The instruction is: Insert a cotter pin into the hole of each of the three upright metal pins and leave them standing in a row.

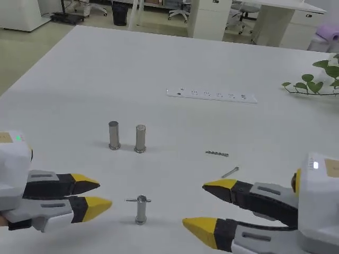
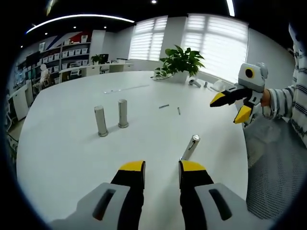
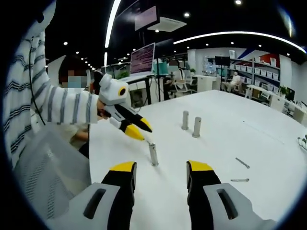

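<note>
Two bare metal pins stand upright side by side at mid-table. A third pin stands nearer me with a cotter pin lying crosswise through its top. Two loose cotter pins lie to the right. My left gripper hovers left of the near pin, open by a narrow gap and holding nothing. My right gripper hovers to that pin's right, open wide and empty. The near pin sits just ahead of the left jaws, and the same pin stands ahead of the right jaws.
A white power strip lies farther back on the white table. A green plant reaches in at the right edge. Office chairs and desks stand beyond the far edge.
</note>
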